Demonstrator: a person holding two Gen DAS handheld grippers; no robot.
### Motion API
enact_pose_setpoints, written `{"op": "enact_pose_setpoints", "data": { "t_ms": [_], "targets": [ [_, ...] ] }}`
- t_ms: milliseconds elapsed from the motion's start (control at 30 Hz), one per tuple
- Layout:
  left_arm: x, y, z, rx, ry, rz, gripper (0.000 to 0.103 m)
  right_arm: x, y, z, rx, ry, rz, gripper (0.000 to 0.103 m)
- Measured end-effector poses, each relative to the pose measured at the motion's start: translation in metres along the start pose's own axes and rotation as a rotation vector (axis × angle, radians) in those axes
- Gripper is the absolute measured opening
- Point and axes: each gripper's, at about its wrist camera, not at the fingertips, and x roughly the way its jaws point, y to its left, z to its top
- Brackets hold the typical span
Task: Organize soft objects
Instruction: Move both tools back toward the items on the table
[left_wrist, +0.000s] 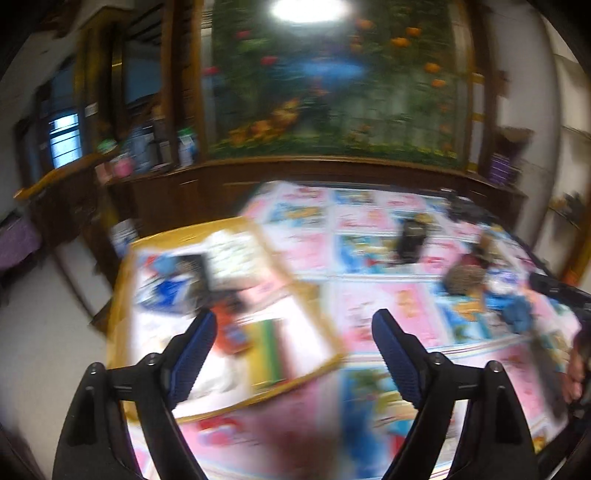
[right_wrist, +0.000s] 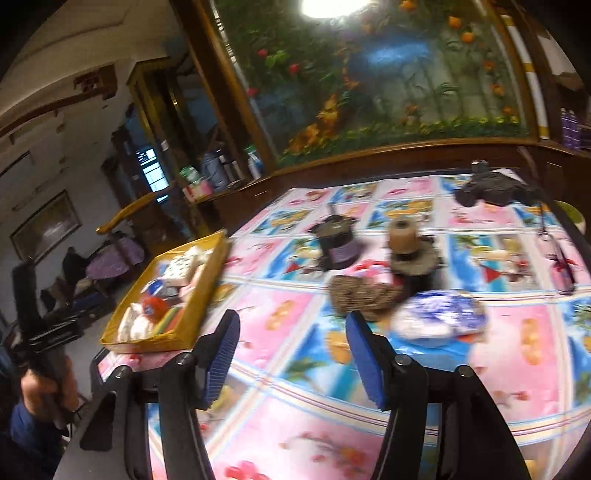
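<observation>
Two grippers, left (left_wrist: 293, 325) & right (right_wrist: 291, 326): we note jaws apart, nothing between; yellow tray (right_wrist: 207, 280) left of frame, w/ soft items.

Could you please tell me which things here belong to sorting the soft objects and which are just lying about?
Job:
yellow tray, already holding soft items
blue and white cloth bundle
brown yarn skein
left gripper and right gripper, both open and empty

Lying about:
two spools
dark bag
bottles on the cabinet

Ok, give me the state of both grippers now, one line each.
Left gripper: open, nothing between its fingers, above the yellow tray.
Right gripper: open, holding nothing, over the patterned cloth.
</observation>
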Motion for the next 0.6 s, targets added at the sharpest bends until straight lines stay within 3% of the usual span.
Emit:
{"op": "enact_pose_setpoints", "data": {
  "t_ms": [167,267,367,500,567,600],
  "targets": [
    [0.050,-0.082,0.034,0.112,0.140,-0.265,0.089,-0.013,-0.030,-0.003,0.005,0.015,-0.184,0.067],
    [0.090,-0.120,0.049,0.169,0.191,-0.295,0.089,-0.004,-0.043,-0.006,0.030,0.088,-0.216,0.067],
    [0.128,-0.137,0.059,0.165,0.246,-0.353,0.089,0.008,-0.059,-0.014,0.088,0.186,-0.249,0.067],
    [0.164,-0.156,0.062,0.197,0.319,-0.429,0.089,0.010,-0.073,-0.019,0.138,0.232,-0.240,0.067],
    [0.171,-0.165,0.063,0.224,0.300,-0.435,0.089,0.013,-0.075,-0.022,0.147,0.246,-0.228,0.066],
    [0.174,-0.168,0.064,0.235,0.286,-0.441,0.089,0.016,-0.074,-0.023,0.150,0.244,-0.234,0.053]
  ]
}}
